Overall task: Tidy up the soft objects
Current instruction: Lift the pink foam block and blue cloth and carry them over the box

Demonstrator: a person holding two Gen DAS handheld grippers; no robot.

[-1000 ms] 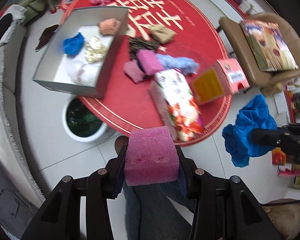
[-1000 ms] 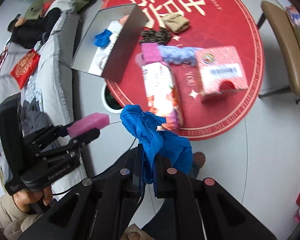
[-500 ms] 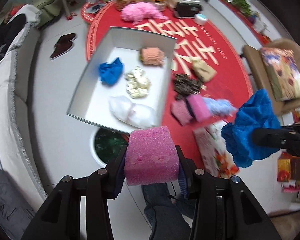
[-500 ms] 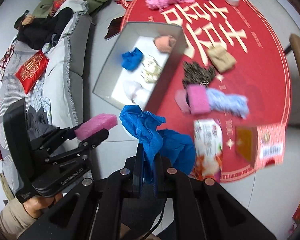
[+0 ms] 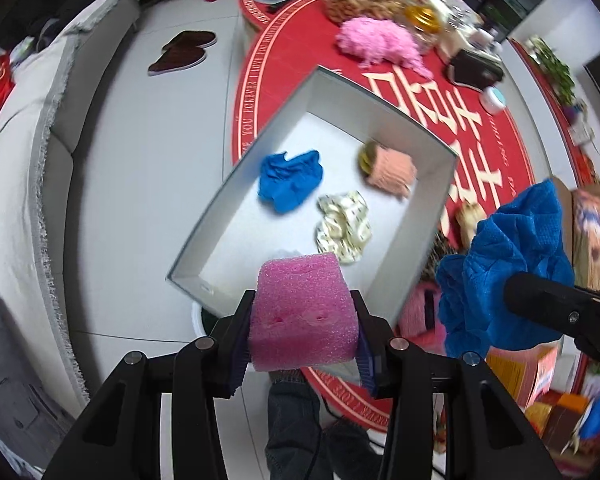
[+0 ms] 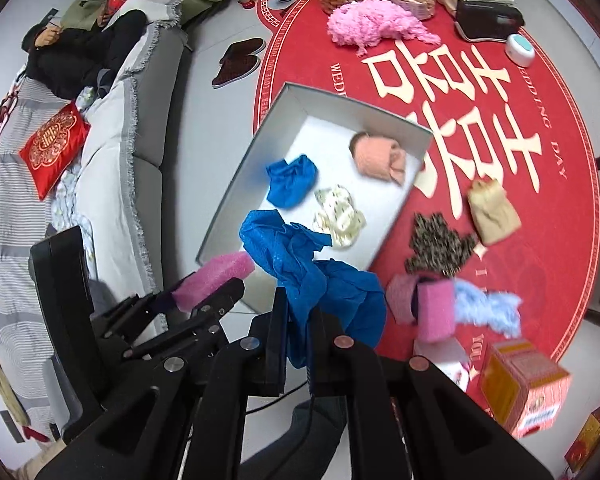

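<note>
We see the round red table (image 6: 540, 240) bearing an open grey cardboard box (image 5: 236, 184). At six o'clock, our left gripper (image 5: 304, 336) clamps a pink foam block (image 5: 302, 312). At four o'clock, our right gripper (image 6: 298, 320) pinches a crumpled blue cloth (image 6: 300, 264).

left gripper (image 5: 303, 330) clamps a pink foam block (image 5: 303, 312) between its fingers (image 5: 236, 344), above the near edge of a grey box (image 5: 236, 178). inside the box: blue cloth (image 5: 290, 180), peach knit roll (image 5: 392, 168), patterned cream cloth (image 5: 344, 226). right gripper holds crumpled blue fabric (image 5: 504, 272) at frame right.
</note>
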